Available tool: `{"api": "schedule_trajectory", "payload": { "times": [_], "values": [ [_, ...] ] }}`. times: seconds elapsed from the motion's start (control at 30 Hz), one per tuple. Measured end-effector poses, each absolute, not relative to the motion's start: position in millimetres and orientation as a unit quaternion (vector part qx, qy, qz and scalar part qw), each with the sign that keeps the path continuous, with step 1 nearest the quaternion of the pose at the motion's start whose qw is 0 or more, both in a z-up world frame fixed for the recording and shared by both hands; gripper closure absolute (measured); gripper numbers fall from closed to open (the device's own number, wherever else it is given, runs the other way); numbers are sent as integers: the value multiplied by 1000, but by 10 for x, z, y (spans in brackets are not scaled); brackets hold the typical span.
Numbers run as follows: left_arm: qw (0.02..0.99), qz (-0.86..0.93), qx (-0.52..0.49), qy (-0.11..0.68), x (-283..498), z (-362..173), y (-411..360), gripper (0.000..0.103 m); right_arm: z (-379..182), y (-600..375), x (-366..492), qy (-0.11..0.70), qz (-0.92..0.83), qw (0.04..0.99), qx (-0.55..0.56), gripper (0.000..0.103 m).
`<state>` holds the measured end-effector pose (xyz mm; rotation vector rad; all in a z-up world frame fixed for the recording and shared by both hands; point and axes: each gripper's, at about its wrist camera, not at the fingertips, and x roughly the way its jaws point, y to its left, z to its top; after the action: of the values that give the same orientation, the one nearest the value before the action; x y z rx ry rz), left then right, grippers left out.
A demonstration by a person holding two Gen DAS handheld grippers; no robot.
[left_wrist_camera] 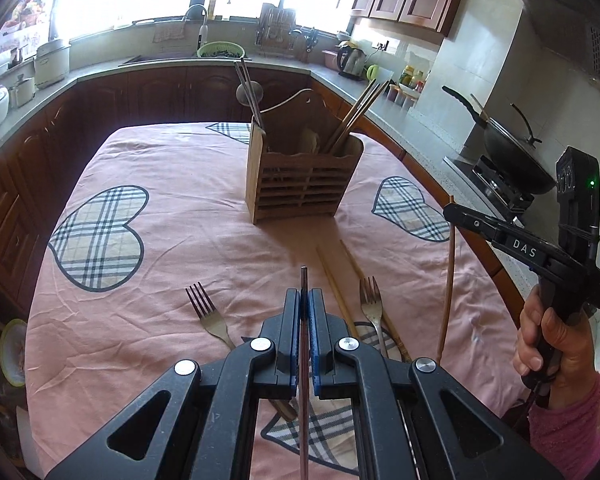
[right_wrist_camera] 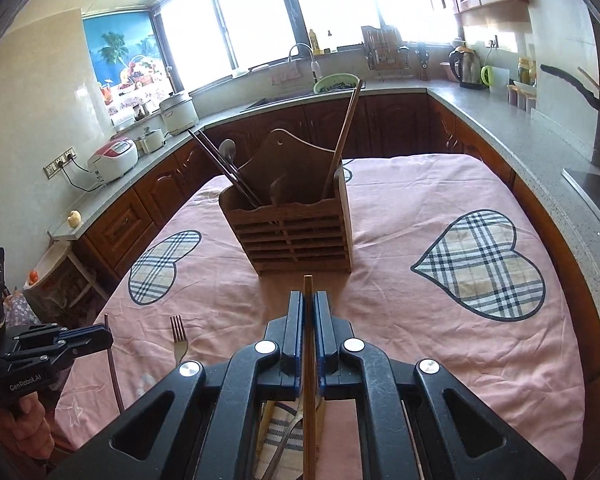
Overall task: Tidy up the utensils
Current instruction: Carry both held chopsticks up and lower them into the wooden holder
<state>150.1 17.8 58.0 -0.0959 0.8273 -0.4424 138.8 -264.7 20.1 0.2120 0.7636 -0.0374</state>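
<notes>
Your left gripper (left_wrist_camera: pixel 304 300) pinches a dark metal chopstick (left_wrist_camera: pixel 304 280); your right gripper (right_wrist_camera: pixel 309 304) clamps a wooden chopstick (right_wrist_camera: pixel 308 286). Both are light, stiff and slick, so grip mid-shaft. The wooden utensil holder (left_wrist_camera: pixel 300 188) stands just beyond.

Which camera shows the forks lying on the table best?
The left wrist view: both forks lie in plain sight on the pink cloth. The right wrist view shows one fork clearly; the other hides behind the gripper.
</notes>
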Motion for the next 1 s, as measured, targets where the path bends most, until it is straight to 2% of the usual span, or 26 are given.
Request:
{"api": "schedule_trajectory", "payload": {
  "times": [0.63, 1.0],
  "values": [
    [907, -231, -70, 346, 1092, 818, 435, 100, 609, -2559, 961, 323, -26, 942, 86, 98],
    [922, -225, -84, 305, 1121, 912, 534, 101, 805, -2580, 922, 289, -39, 952, 88, 98]
  ]
}}
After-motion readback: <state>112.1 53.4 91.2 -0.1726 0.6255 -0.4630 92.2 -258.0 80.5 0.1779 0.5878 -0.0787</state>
